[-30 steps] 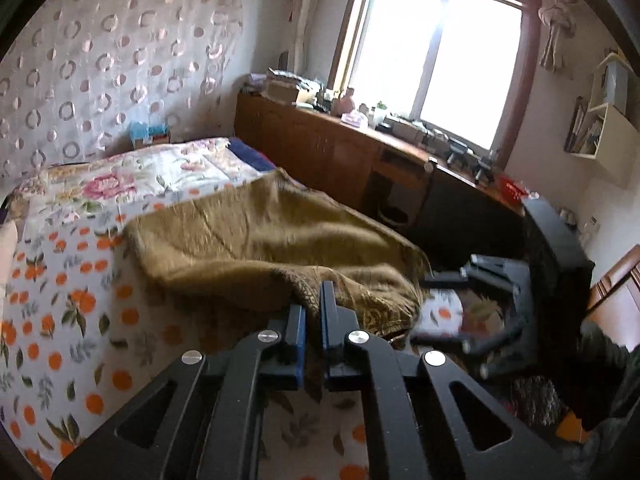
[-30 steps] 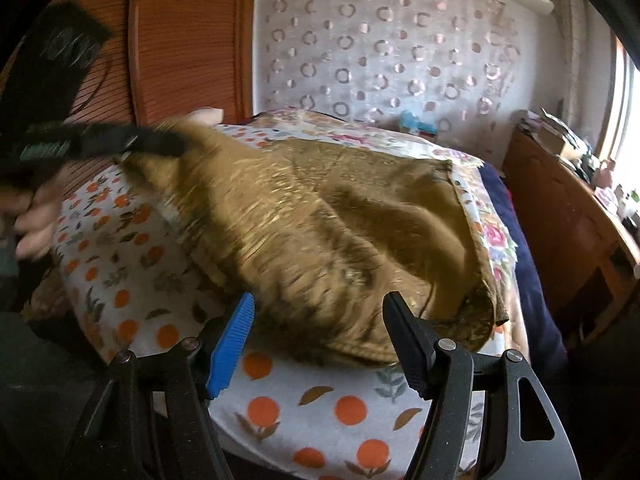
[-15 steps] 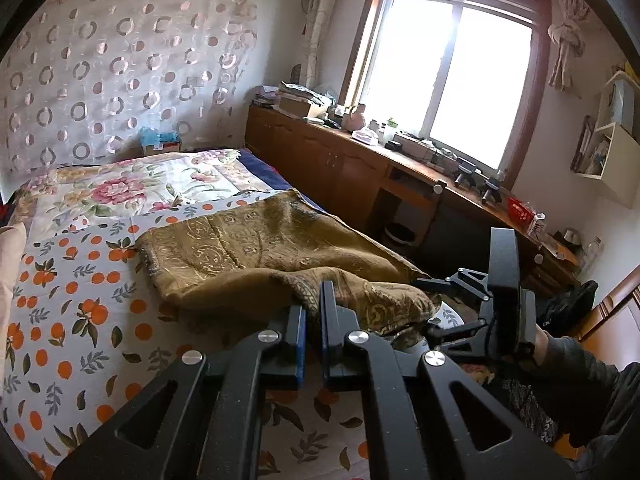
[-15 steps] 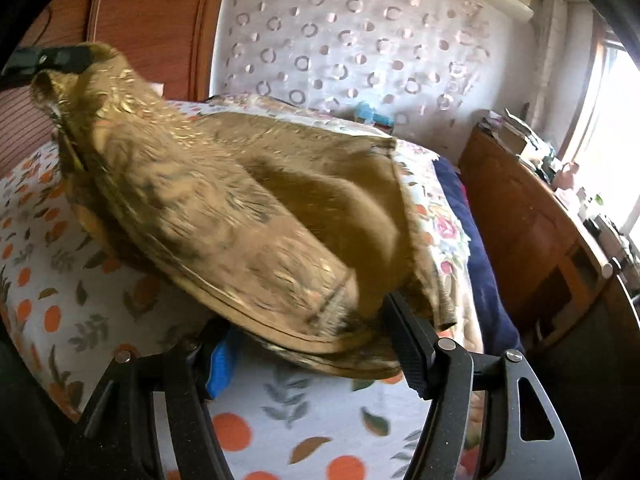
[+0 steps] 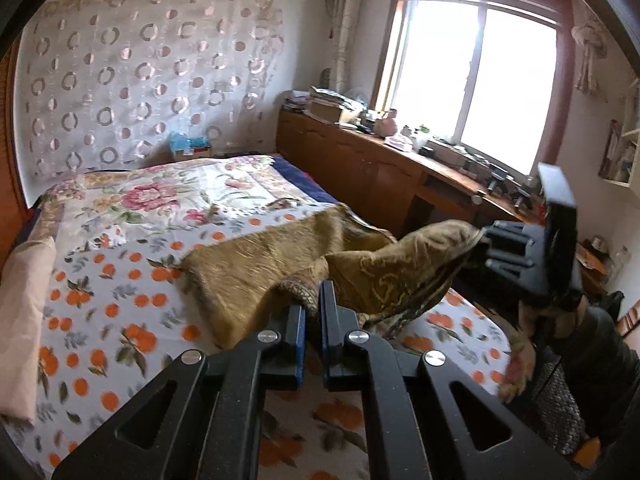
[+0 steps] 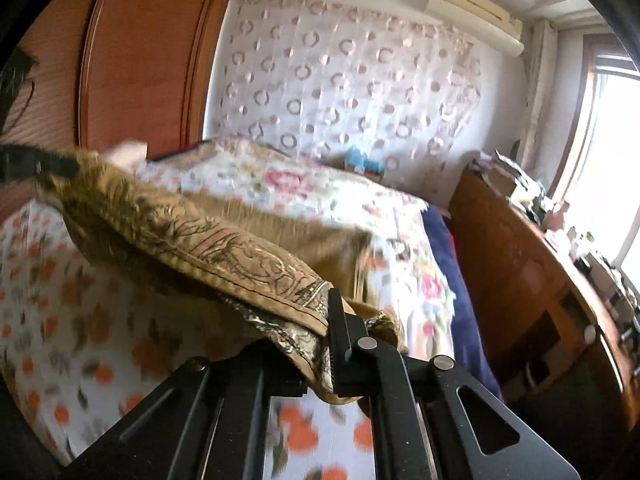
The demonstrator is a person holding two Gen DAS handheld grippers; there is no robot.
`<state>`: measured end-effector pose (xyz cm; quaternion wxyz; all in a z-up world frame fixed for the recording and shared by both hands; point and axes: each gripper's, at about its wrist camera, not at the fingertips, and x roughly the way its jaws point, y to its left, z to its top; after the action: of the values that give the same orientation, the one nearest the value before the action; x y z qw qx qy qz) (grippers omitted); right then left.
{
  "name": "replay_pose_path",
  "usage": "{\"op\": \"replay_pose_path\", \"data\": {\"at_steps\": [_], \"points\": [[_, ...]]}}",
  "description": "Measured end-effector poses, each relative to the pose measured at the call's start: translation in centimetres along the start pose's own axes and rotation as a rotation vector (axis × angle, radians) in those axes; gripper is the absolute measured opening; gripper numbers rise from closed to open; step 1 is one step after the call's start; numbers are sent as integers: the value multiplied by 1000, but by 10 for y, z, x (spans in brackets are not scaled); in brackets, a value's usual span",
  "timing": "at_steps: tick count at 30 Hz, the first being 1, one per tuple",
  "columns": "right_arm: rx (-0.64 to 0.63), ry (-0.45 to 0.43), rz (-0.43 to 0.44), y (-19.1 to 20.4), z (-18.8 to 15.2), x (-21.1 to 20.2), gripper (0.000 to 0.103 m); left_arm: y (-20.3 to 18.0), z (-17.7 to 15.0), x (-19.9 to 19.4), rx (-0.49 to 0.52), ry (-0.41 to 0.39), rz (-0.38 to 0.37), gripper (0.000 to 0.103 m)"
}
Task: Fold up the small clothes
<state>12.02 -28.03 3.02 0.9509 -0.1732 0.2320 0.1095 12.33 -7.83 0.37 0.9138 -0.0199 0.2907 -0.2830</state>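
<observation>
A gold-brown patterned cloth lies partly on the bed and is lifted at its near edge. My left gripper is shut on one corner of the cloth. My right gripper is shut on the other corner, and it shows in the left wrist view at the right, holding the cloth up. The cloth hangs stretched between the two grippers above the bedsheet. My left gripper also shows as a dark shape in the right wrist view at the far left.
The bed has an orange-fruit sheet and a floral quilt further back. A pink pillow lies at the left. A wooden cabinet with clutter runs under the window. A wooden wardrobe stands beside the bed.
My right gripper has shut on the cloth's corner. Both grippers have lifted the near edge of the cloth off the bed and drawn it taut between them.
</observation>
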Motion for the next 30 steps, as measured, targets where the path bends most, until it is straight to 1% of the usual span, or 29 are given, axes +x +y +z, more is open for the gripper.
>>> {"op": "replay_pose_path", "data": {"at_steps": [2, 5, 7, 8, 9, 11, 13, 16, 17, 18, 19, 20, 22, 23, 24, 26, 27, 29, 30], "points": [[-19, -8, -1, 0, 16, 14, 7, 13, 10, 9, -7, 4, 19, 6], [-22, 14, 14, -1, 32, 41, 7, 30, 20, 24, -21, 16, 34, 6], [-18, 42, 32, -8, 33, 65, 7, 42, 26, 38, -28, 31, 49, 6], [-16, 56, 42, -14, 36, 87, 7, 49, 28, 47, -31, 43, 57, 6], [-18, 71, 50, -19, 39, 103, 7, 53, 29, 53, -33, 52, 63, 6], [-29, 103, 62, -21, 47, 125, 7, 65, 31, 70, -40, 85, 80, 6], [-31, 123, 79, -22, 50, 143, 7, 71, 30, 79, -46, 104, 90, 7], [-32, 147, 100, -32, 60, 157, 7, 76, 28, 90, -49, 131, 99, 9], [-33, 158, 102, -34, 63, 162, 7, 78, 27, 93, -51, 142, 90, 16], [-34, 167, 104, -36, 64, 164, 7, 79, 29, 93, -58, 150, 75, 27], [-32, 179, 107, -36, 66, 165, 7, 80, 29, 93, -66, 153, 62, 35], [-32, 196, 114, -37, 68, 169, 7, 81, 31, 90, -73, 146, 51, 47], [-32, 210, 120, -41, 71, 173, 7, 82, 34, 87, -80, 134, 45, 59], [-31, 212, 124, -41, 75, 174, 7, 84, 35, 86, -84, 131, 42, 67], [-30, 213, 126, -38, 75, 166, 7, 86, 35, 87, -87, 132, 43, 70], [-31, 212, 127, -40, 83, 168, 8, 91, 35, 89, -93, 137, 61, 70], [-31, 211, 127, -41, 85, 168, 12, 93, 35, 91, -97, 144, 68, 70], [-38, 207, 130, -41, 92, 170, 13, 98, 32, 96, -110, 162, 76, 70], [-34, 206, 134, -42, 96, 173, 16, 102, 30, 101, -119, 178, 82, 70]]}}
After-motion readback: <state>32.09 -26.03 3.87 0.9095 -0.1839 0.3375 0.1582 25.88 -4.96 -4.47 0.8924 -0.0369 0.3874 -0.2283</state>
